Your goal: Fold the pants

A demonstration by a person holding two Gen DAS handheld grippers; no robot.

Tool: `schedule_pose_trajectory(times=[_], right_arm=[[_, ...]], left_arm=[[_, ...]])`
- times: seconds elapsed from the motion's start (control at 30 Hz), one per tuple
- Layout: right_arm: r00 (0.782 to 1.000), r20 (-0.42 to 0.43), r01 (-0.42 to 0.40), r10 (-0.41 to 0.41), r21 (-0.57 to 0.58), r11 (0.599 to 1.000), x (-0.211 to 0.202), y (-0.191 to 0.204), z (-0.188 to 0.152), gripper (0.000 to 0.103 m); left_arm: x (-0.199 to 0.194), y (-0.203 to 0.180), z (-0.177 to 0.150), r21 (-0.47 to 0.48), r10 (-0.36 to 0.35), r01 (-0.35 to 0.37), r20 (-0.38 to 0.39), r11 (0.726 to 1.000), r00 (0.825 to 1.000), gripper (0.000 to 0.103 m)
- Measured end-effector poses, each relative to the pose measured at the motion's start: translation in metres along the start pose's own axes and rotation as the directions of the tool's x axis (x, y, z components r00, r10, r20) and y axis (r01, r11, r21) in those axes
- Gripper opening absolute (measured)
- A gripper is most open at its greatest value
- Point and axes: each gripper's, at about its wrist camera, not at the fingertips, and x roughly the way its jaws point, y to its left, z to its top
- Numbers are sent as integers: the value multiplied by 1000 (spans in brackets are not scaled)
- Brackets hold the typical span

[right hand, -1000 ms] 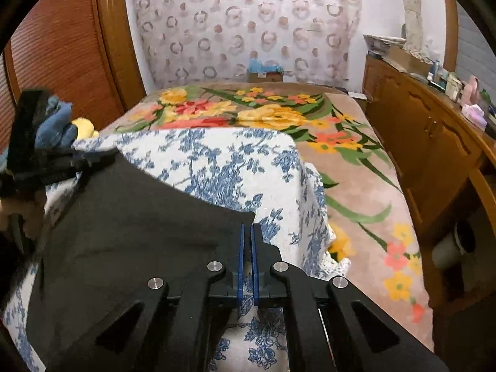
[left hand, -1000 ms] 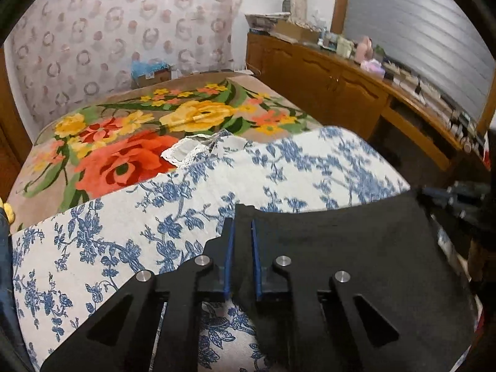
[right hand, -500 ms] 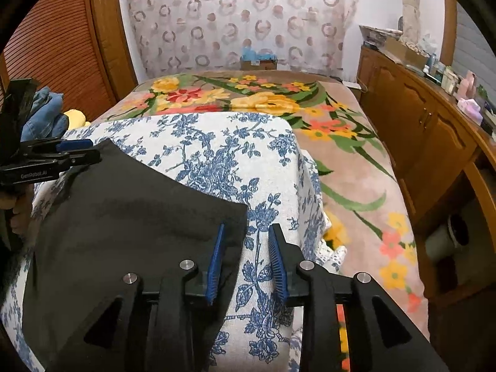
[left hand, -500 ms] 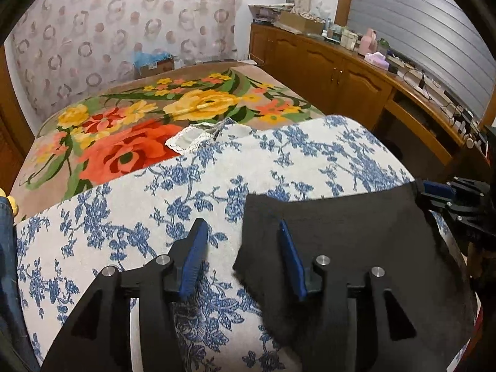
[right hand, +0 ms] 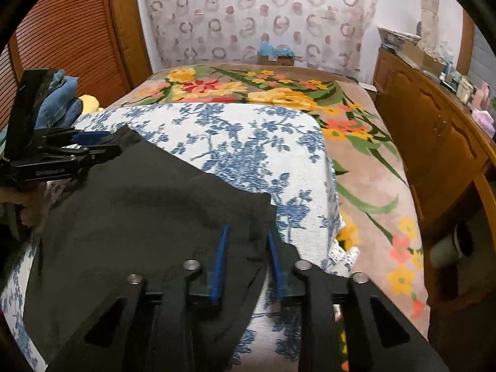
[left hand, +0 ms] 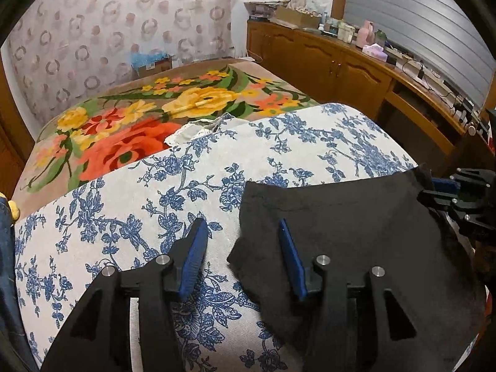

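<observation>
Left wrist view now showing the left gripper (left hand: pixel 240 251) spread wide, jaws having just been opening, where a second ago pinching the left corner of the black pants (left hand: pixel 356 232) tight between the blue pads (left hand: pixel 193 257). Pants now lying flat on the blue-flowered cloth (left hand: pixel 130 217) covering the near end of the bed, left corner released and sitting between the spread fingers, nearer the right one, touching neither pad as far as visible. Right wrist view showing the right gripper (right hand: pixel 248 260) also parted, though less wide; jaws clamped together on the right corner a second ago, swinging open half a second back, then closing in somewhat since. Right corner of the pants lying between those fingers, cloth looking slack and not squeezed, though a bit blurry there, so not calling it a grip. Both claws barely shifting position compared with earlier, mostly just letting go. Pants edge looking straighter and more settled than in the first shot, no longer being tugged taut between the two corners. Floral blanket (left hand: pixel 139 117) with big orange and yellow roses stretching beyond the cloth, wooden cabinets (left hand: pixel 341 65) running along the right wall, some denim (right hand: pixel 59 99) piled off to the left.
</observation>
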Motion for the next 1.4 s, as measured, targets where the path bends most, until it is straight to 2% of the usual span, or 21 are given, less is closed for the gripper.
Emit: schedule_pose_trajectory(times=[0.1, 0.2, 0.27, 0.33, 0.6, 0.8, 1.07, 1.4], right_arm=[[1000, 2, -22, 22, -8, 1000, 0, -2, 0, 13], [999, 2, -43, 43, 0, 999, 1, -6, 0, 7], [999, 6, -52, 52, 4, 999, 0, -8, -1, 6], [998, 16, -57, 58, -2, 998, -4, -5, -2, 5], [990, 138, -38, 39, -14, 999, -48, 13, -3, 5], [966, 259, -17, 23, -27, 999, -99, 30, -5, 5], [919, 392, 5, 36, -103, 995, -163, 69, -19, 5], [867, 493, 2, 71, -145, 989, -216, 101, -48, 5]], left_arm=[[0, -1, 0, 7, -5, 5, 0, 1000, 1000, 47], [-1, -5, 2, 14, -44, 44, -5, 999, 999, 30], [-2, -7, 3, 11, -70, 70, -13, 997, 997, 14], [-6, -9, 3, 7, -80, 80, -8, 997, 997, 9], [-63, -12, 4, 6, -86, 86, 113, 996, 990, 7], [-125, -12, 3, 10, -75, 75, 223, 997, 972, 7], [-210, -15, -13, 27, -52, 45, 369, 999, 928, 7], [-302, -16, -43, 31, -3, -15, 502, 999, 865, 7]])
